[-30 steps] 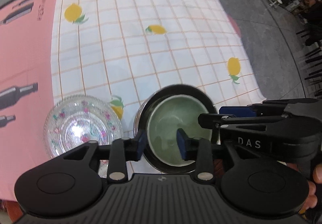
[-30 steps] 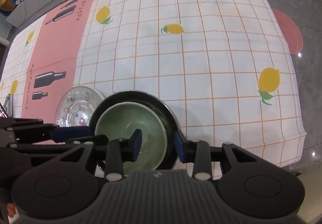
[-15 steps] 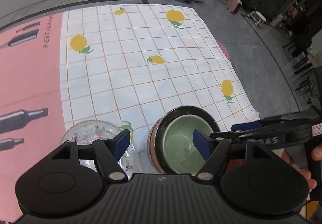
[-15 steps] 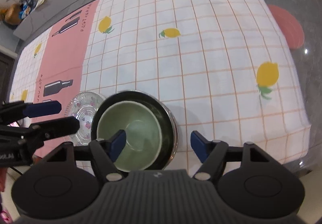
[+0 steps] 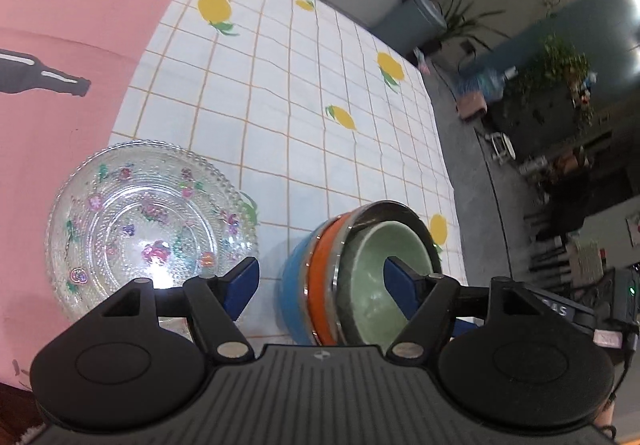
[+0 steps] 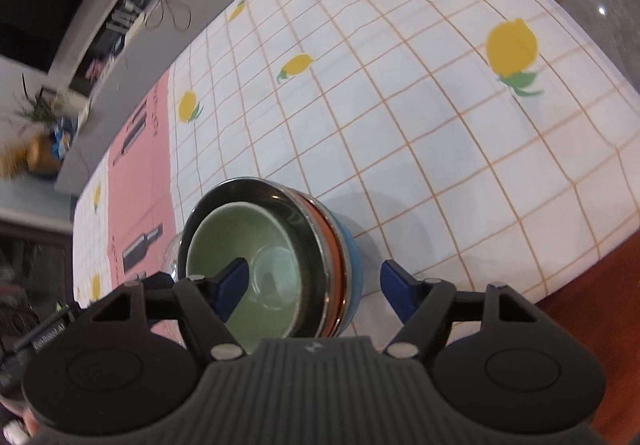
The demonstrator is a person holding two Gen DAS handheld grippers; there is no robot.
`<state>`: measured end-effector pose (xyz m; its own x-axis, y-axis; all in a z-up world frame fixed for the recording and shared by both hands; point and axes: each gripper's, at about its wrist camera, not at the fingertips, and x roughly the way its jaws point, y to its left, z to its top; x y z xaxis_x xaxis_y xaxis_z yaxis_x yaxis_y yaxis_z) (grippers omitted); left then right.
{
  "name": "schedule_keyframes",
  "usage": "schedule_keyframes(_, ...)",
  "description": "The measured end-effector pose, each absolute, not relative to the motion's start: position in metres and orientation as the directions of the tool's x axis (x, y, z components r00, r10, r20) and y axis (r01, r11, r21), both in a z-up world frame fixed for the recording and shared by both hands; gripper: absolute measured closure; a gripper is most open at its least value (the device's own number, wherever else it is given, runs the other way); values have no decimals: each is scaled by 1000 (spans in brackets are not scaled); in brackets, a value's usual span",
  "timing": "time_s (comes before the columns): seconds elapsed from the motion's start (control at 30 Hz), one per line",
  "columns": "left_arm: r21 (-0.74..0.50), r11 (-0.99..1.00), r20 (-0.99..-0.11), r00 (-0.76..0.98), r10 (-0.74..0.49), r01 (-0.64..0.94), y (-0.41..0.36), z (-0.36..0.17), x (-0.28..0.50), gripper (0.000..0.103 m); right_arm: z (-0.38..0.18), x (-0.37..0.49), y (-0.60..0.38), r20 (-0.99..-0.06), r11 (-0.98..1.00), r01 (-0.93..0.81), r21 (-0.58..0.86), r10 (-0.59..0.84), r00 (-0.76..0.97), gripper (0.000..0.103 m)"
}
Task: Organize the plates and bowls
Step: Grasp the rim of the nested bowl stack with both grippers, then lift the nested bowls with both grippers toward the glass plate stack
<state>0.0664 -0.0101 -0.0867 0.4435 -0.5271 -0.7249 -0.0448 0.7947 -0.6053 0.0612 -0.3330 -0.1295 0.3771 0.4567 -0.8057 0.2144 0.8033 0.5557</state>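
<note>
- Left gripper: matte black ribbed housing, two round black discs, silver screws, blue pads on the jaws.
- Right gripper: same black build, blue pads, pale lettering on its side.

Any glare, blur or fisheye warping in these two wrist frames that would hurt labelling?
Left wrist: bright glare on the glass plate, background plants smeared. Right wrist: tablecloth grid bulges strongly, left-edge clutter blurred, stacked bowls sharp with a soft shadow.
</note>
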Motion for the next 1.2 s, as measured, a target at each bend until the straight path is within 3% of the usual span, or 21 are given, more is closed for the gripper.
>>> schedule_keyframes(0.23, -638, 768, -692, 477, -542, -53, -20, -104, 58, 23, -142, 45, -334, -759, 769, 221, 600, 460, 460, 32)
schedule_keyframes(0.73, -607, 789, -743, 418, -523, -91, -40, -130, 62, 29, -177, 48, -323, -736, 688, 299, 661, 519, 434, 34)
schedule_keyframes(0.87, -598, 797, -751, 406, -521, -82, -44, -132, 63, 38, -181, 50, -326, -734, 677, 313, 666, 520, 437, 35)
schedule_keyframes(0.97, -606, 791, -747, 397, -533, -79, -44, -133, 64, 45, -183, 50, -329, -740, 676, 327, 661, 510, 439, 37)
schedule_keyframes(1.2, -577, 811, -776, 370, -511, -92, -51, -129, 70, 47, -194, 52, -334, -727, 636, 361, 682, 536, 429, 47)
